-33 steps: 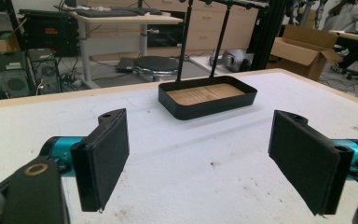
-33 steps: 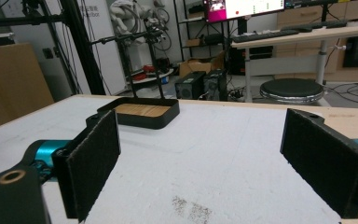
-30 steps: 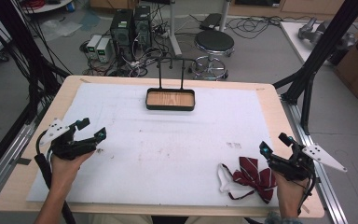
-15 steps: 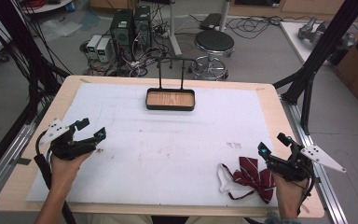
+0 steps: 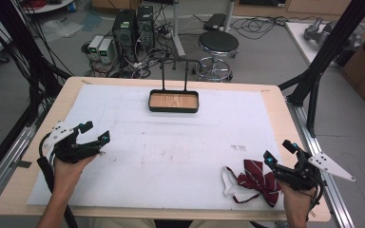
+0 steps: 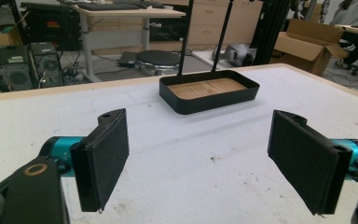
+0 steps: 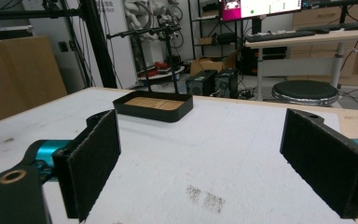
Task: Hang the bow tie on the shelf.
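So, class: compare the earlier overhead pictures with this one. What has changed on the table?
Almost nothing. The right gripper has edged slightly toward the table's near edge, jaws open, beside the maroon bow tie. The left gripper, bow tie and black tray stayed put.

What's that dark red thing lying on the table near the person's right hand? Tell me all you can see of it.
It looks like a bow tie: dark red cloth with thin pale stripes, joined to a white band that loops out on its left. It lies flat and a little crumpled on the white table cover, near the front edge, just beside the right hand-held gripper, whose jaws are open.
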A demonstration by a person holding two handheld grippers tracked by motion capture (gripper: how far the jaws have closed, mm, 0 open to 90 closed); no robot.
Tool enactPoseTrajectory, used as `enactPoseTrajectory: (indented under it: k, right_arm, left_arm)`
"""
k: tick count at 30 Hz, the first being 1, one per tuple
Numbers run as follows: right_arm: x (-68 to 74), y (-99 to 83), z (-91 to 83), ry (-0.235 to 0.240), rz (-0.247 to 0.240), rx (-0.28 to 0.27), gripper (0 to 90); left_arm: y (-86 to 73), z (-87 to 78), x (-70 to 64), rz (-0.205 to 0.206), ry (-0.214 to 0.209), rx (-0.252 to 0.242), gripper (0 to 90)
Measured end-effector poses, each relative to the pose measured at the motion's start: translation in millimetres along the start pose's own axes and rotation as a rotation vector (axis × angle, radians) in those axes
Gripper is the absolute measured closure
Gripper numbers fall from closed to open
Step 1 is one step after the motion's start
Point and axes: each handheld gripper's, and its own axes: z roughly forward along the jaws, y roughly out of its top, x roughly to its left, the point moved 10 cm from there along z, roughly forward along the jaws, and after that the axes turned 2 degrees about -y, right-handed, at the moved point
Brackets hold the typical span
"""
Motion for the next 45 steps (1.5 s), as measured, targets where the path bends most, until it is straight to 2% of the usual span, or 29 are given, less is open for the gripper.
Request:
enactPoseTrajectory:
  k: [4, 5, 8, 12, 13, 20, 21, 24, 25, 27, 29, 31, 34, 37, 39, 43, 45]
  right_arm:
    - [3.3, -2.8, -11.2, 0.021, -0.012, 0.002, 12.0]
    - [5.6, -6.1, -16.2, 0.029, -0.027, 0.01, 14.6]
    - [7.0, -11.0, -19.7, 0.033, -0.04, 0.025, 14.6]
    - [9.6, -23.9, -26.7, 0.053, -0.064, 0.068, 17.3]
    - [9.9, -32.5, -30.8, 0.054, -0.08, 0.105, 22.5]
    - [9.2, -53.3, -42.5, 0.059, -0.094, 0.171, 29.6]
    - [10.4, -60.8, -44.3, 0.07, -0.092, 0.197, 31.4]
    - [12.2, -68.4, -44.5, 0.085, -0.109, 0.221, 34.7]
    - [15.3, -76.0, -44.0, 0.101, -0.119, 0.248, 36.7]
    - [16.9, -78.4, -43.1, 0.113, -0.122, 0.254, 38.3]
    - [21.0, -90.8, -40.6, 0.133, -0.137, 0.306, 42.7]
    - [21.3, -93.2, -39.8, 0.134, -0.138, 0.318, 44.0]
    - [24.5, -102.6, -37.1, 0.153, -0.157, 0.375, 49.9]
    - [25.9, -107.6, -35.5, 0.163, -0.178, 0.406, 54.3]
    - [26.5, -112.1, -33.8, 0.169, -0.18, 0.438, 57.5]
    - [26.5, -116.0, -32.0, 0.174, -0.183, 0.464, 59.3]
    - [24.8, -121.7, -30.0, 0.175, -0.178, 0.502, 62.3]
  left_arm:
    - [0.4, -0.1, -0.4, 0.001, 0.0, -0.004, 20.8]
    - [-0.1, 0.1, -0.3, 0.004, 0.0, -0.001, 20.8]
    - [-0.6, 0.6, -0.7, 0.002, -0.001, 0.001, 20.8]
    - [0.1, 0.3, -1.6, 0.002, -0.003, -0.002, 20.9]
    - [0.4, 0.2, -1.5, 0.003, -0.002, -0.004, 20.9]
    - [-0.6, 2.1, -2.2, 0.003, -0.004, 0.002, 20.9]
    - [-0.5, 2.4, -2.4, 0.003, -0.003, 0.001, 20.9]
    - [-0.5, 2.4, -2.4, 0.003, -0.003, 0.001, 20.9]
    - [-0.3, 2.1, -2.3, 0.003, -0.004, 0.0, 20.9]
    - [-0.1, 1.8, -2.2, 0.0, -0.002, -0.002, 20.9]
    - [0.6, 1.2, -1.7, 0.0, -0.001, -0.006, 20.9]
    - [1.3, 0.5, -1.0, 0.002, 0.001, -0.007, 20.9]
    - [1.4, 0.5, -1.0, 0.001, 0.001, -0.009, 20.9]
    - [1.4, 0.5, -1.0, 0.001, 0.0, -0.008, 20.9]
    - [1.7, 0.4, -1.1, 0.001, -0.001, -0.01, 21.0]
    - [2.4, -0.1, -1.1, -0.002, -0.001, -0.012, 21.0]
    - [2.7, -0.4, -0.8, -0.004, 0.002, -0.014, 21.0]
